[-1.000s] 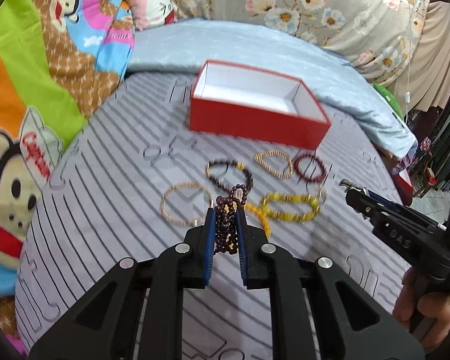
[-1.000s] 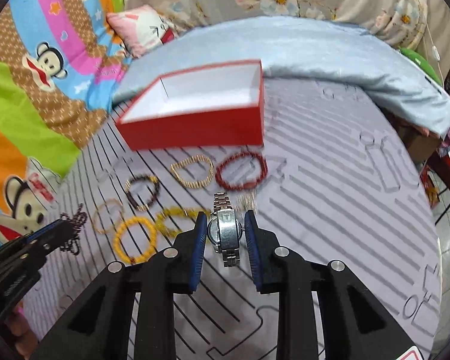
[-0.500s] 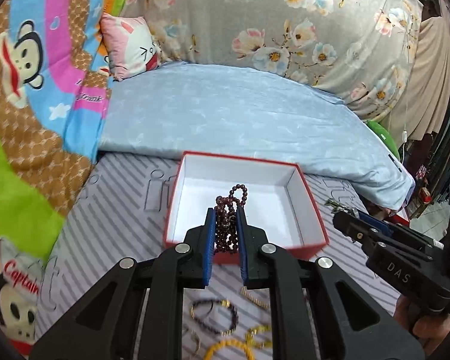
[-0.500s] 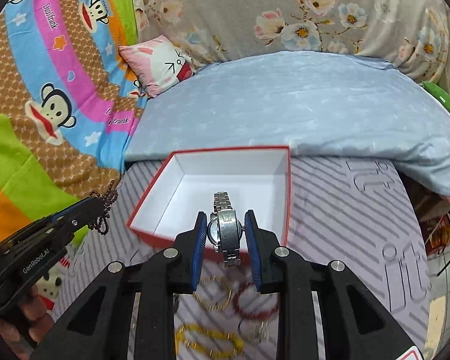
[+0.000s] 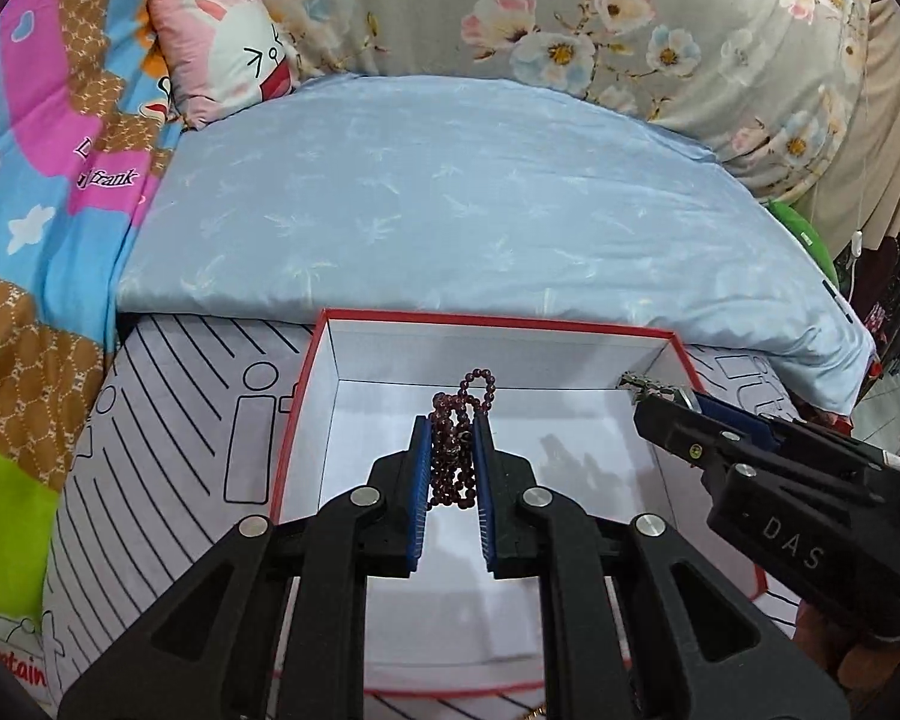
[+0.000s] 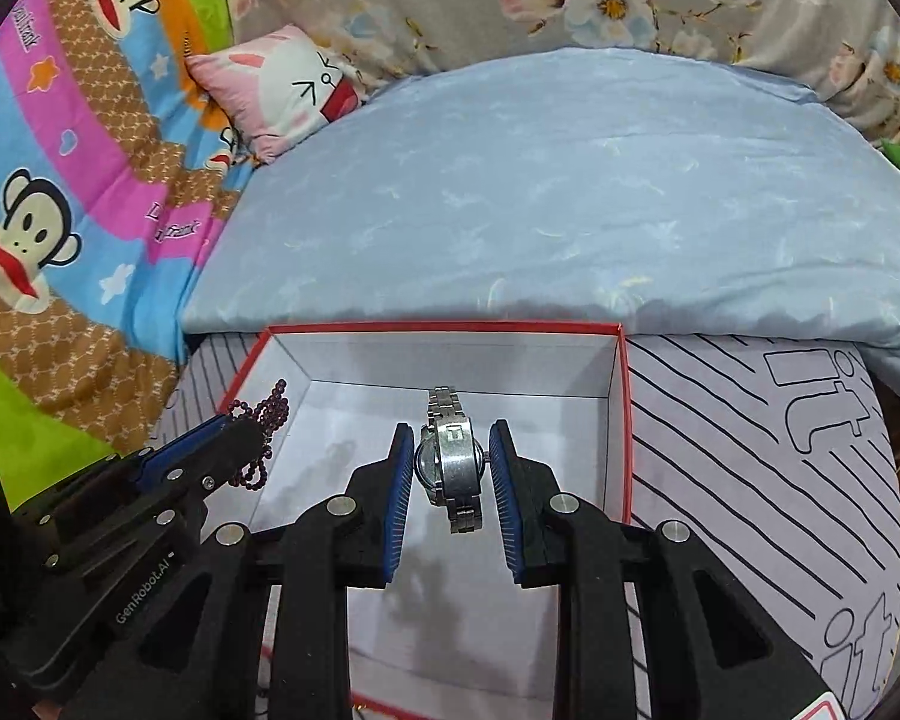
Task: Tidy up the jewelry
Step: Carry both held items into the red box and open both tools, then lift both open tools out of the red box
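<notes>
A red box with a white inside [image 5: 600,333] [image 6: 623,408] lies open on the striped mat. My left gripper [image 5: 452,429] is shut on a dark purple bead bracelet [image 5: 455,450] and hangs over the box's inside. The same bracelet [image 6: 264,426] dangles from the left gripper at the left of the right wrist view. My right gripper [image 6: 450,447] is shut on a silver metal wristwatch [image 6: 453,462], also above the box floor. In the left wrist view the right gripper [image 5: 660,399] comes in from the right, over the box's right side.
A light blue quilt [image 5: 450,198] lies just behind the box. A pink pillow [image 5: 228,54] and a cartoon blanket [image 5: 48,192] sit at the left, floral fabric [image 5: 630,24] at the back. The grey striped mat [image 6: 750,450] extends right of the box.
Both grippers have travelled forward from above the bracelets on the mat to above the open box, each keeping its hold. The loose bracelets have dropped out of view below.
</notes>
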`<state>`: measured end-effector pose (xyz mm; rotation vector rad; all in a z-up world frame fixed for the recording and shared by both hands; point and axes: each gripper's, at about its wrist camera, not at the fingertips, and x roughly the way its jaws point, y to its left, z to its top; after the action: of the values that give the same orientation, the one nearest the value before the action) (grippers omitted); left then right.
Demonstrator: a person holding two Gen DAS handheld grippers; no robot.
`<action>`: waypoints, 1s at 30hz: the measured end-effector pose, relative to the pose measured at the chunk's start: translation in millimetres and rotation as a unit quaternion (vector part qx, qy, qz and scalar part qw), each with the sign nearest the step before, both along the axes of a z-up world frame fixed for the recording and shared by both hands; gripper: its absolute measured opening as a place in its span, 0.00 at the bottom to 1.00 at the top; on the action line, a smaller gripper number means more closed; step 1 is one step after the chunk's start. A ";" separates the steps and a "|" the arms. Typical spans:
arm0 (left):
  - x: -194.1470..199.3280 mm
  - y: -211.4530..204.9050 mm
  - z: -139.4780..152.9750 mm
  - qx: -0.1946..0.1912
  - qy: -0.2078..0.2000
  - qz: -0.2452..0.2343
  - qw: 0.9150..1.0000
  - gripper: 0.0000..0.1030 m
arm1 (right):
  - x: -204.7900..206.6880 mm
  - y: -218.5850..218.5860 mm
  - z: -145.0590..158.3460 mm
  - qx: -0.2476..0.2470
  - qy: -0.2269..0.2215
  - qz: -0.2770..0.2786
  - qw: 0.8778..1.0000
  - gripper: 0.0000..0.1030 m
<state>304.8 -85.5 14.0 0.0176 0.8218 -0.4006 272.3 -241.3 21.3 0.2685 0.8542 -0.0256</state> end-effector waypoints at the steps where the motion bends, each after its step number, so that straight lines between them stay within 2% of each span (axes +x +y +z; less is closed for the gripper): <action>1: 2.5 -1.2 -1.9 0.001 0.001 0.000 1.000 0.13 | 3.5 -1.0 -3.0 0.000 0.003 -0.002 1.000 0.24; 12: 34.1 -9.3 -22.7 0.010 0.014 0.018 1.000 0.13 | 26.1 -8.6 -19.7 -0.036 0.008 -0.017 0.999 0.24; 13: 35.1 -9.1 -21.7 0.010 0.013 0.022 1.000 0.17 | 24.6 -8.4 -16.3 -0.045 -0.001 -0.020 0.999 0.25; 14: 35.7 -8.5 -20.5 0.011 0.012 0.027 1.000 0.31 | 23.0 -8.0 -13.2 -0.054 -0.007 -0.022 0.998 0.27; 16: 33.9 -6.2 -16.2 0.012 0.003 0.035 0.999 0.42 | 18.4 -7.3 -5.9 -0.065 -0.019 -0.025 0.997 0.27; 22: 18.8 -5.2 -3.0 0.017 -0.011 0.031 0.999 0.42 | -7.8 -5.6 11.8 -0.063 -0.040 -0.029 0.997 0.27; 25: 5.8 -2.0 4.4 0.013 -0.015 0.033 0.999 0.42 | -28.4 -0.7 20.8 -0.064 -0.048 -0.026 0.996 0.32; 30: -26.6 8.7 20.2 0.015 -0.026 0.033 0.999 0.42 | -66.1 9.9 29.1 -0.069 -0.055 -0.019 0.996 0.35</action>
<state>278.2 -76.8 34.1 0.0293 0.7743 -0.3244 206.3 -231.4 50.3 0.1537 0.7347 -0.1036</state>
